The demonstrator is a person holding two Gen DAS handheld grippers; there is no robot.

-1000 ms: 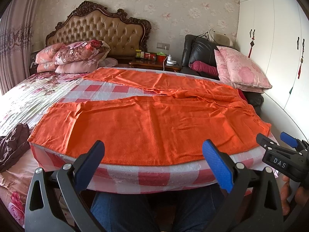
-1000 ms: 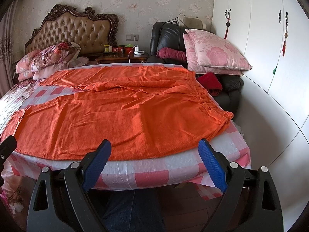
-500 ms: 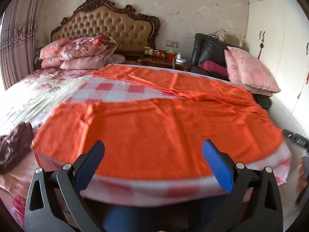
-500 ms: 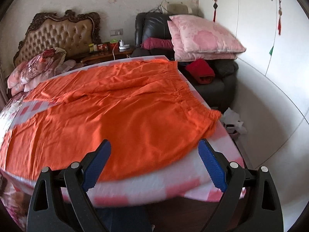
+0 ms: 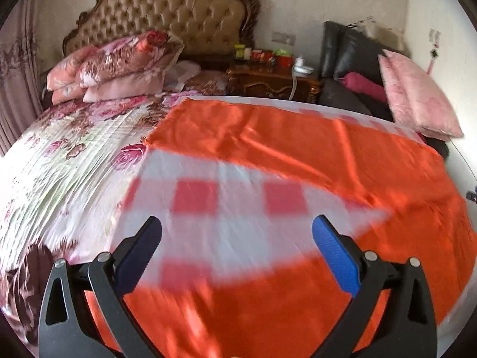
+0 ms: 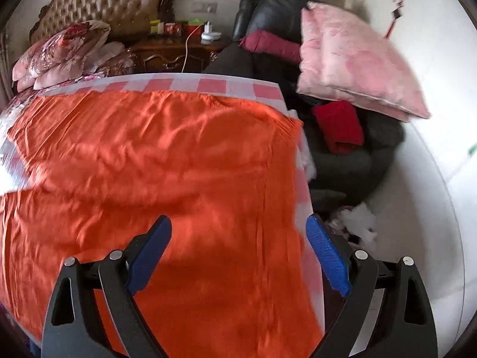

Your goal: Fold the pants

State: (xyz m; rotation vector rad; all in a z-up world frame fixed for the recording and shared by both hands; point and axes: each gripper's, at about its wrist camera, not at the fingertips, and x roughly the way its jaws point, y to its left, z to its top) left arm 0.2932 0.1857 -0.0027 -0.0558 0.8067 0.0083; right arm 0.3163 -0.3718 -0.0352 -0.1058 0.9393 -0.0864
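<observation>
Orange pants (image 5: 298, 149) lie spread flat on the bed, legs apart in a V over a red-and-white checked sheet (image 5: 226, 203). My left gripper (image 5: 238, 253) is open and empty, above the gap between the two legs. In the right wrist view the pants (image 6: 167, 161) fill the middle, with the gathered waistband (image 6: 293, 137) along the bed's right edge. My right gripper (image 6: 238, 250) is open and empty, over the waist end of the pants. Both views are motion-blurred.
Floral pillows (image 5: 119, 62) and a tufted headboard (image 5: 167, 15) are at the bed's head. A nightstand (image 5: 268, 80) with small items, a black armchair (image 6: 268, 15) with a pink pillow (image 6: 351, 62) and red cloth (image 6: 337, 125) stand right of the bed. A dark garment (image 5: 29, 271) lies left.
Both grippers have moved forward and up over the bed, from below its front edge to above the pants. The right view has swung toward the waistband side. Both stay open.
</observation>
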